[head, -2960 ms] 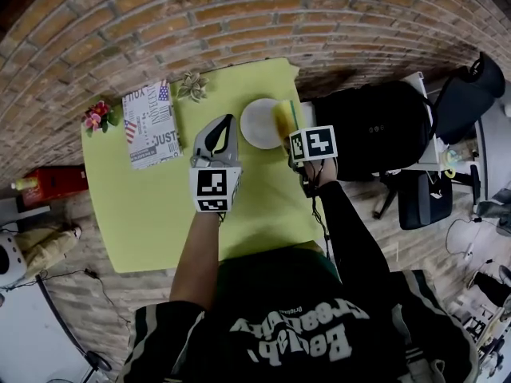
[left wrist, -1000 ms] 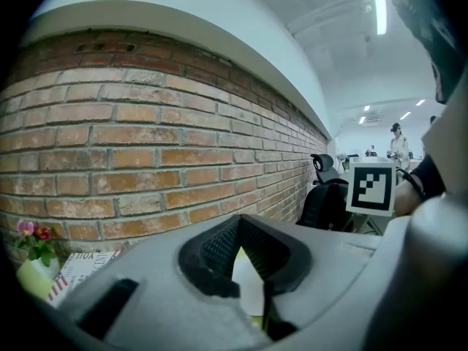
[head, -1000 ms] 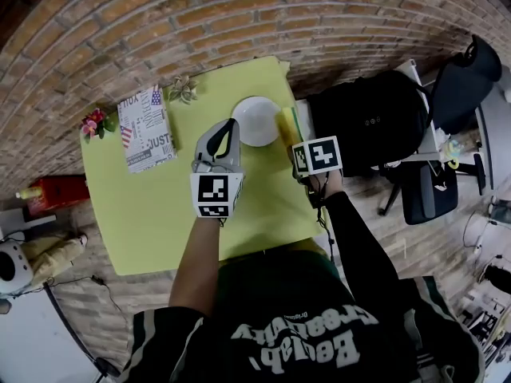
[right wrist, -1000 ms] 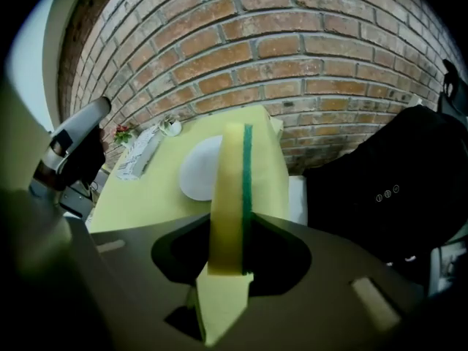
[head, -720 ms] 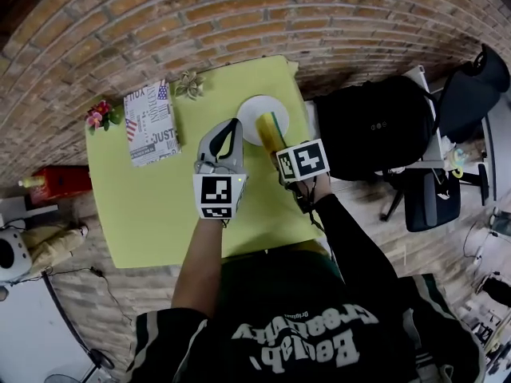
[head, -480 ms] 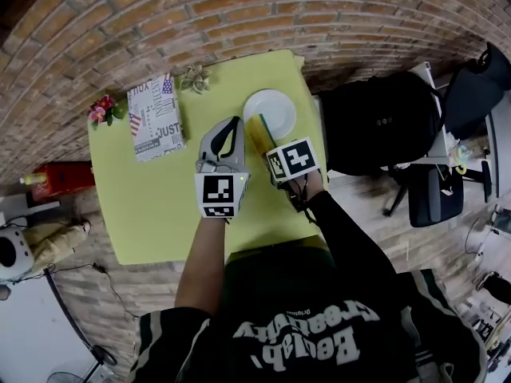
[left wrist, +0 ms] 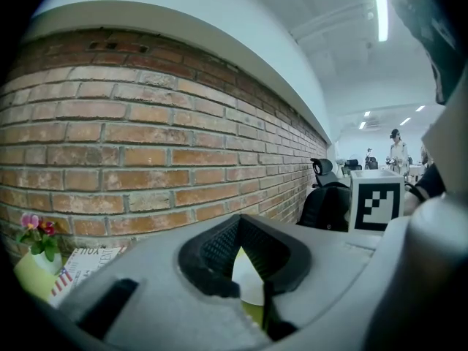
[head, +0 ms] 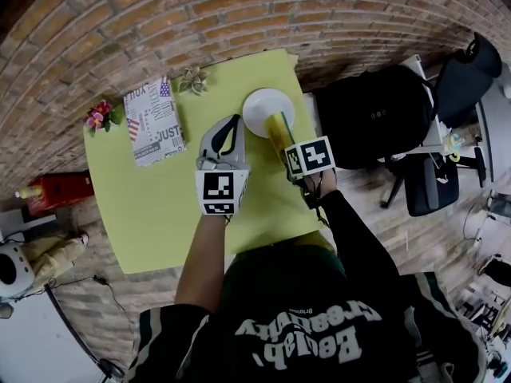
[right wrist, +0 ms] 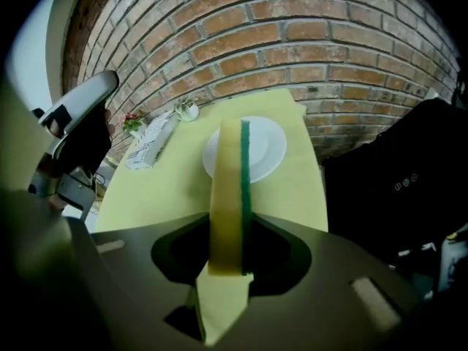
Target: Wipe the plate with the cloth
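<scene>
Head view change: sponge [head: 279, 124] swung back right, now over the plate's [head: 257, 104] near rim
Right tool [right wrist: 230, 248]: clamped on sponge
Left tool [head: 231, 121]: jaws together, empty

table [head: 152, 206] bare across centre and near side, brick wall [head: 160, 22] close behind plate [head: 259, 106], left gripper [head: 230, 126] crowding its left, black bag [head: 371, 118] beyond right edge
</scene>
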The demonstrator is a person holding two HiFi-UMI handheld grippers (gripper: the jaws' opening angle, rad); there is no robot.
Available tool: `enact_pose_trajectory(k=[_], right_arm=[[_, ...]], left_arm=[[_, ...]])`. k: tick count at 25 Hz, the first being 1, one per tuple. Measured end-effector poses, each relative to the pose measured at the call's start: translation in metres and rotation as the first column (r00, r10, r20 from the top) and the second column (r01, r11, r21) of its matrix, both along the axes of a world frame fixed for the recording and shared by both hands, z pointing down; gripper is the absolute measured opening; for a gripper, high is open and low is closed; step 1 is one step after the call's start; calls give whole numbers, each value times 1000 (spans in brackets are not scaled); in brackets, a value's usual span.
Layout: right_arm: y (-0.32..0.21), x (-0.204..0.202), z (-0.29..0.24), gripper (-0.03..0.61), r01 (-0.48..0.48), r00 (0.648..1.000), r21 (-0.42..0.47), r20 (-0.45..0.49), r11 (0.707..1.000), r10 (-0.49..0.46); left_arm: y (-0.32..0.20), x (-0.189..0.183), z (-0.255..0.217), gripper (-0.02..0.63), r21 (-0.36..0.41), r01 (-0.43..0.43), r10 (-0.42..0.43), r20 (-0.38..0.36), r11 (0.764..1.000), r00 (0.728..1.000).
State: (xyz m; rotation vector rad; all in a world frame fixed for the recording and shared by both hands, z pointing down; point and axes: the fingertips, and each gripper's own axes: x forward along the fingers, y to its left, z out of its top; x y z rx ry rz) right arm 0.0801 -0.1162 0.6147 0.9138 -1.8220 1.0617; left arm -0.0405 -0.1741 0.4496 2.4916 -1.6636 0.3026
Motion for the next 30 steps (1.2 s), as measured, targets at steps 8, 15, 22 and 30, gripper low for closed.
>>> enact_pose_trajectory(k=[8, 15, 22, 30], right_arm=[[-8, 43, 1, 138, -107, 991, 39, -73, 993, 110], [-25, 16, -24, 138, -88, 996, 109, 15, 990, 87], [-42, -58, -22, 138, 21, 997, 85, 72, 996, -28], [-41, -82, -2, 138, 82, 991, 22, 100, 996, -83]], left_arm=[[1, 2, 8, 3, 3, -25, 25, -10, 1000, 1000], [1, 1, 6, 3, 2, -35, 35, -11, 999, 999], [0, -15, 11, 3, -30, -13, 13, -1, 999, 1000], [-4, -30, 23, 3, -55, 20, -20, 4, 998, 1000]])
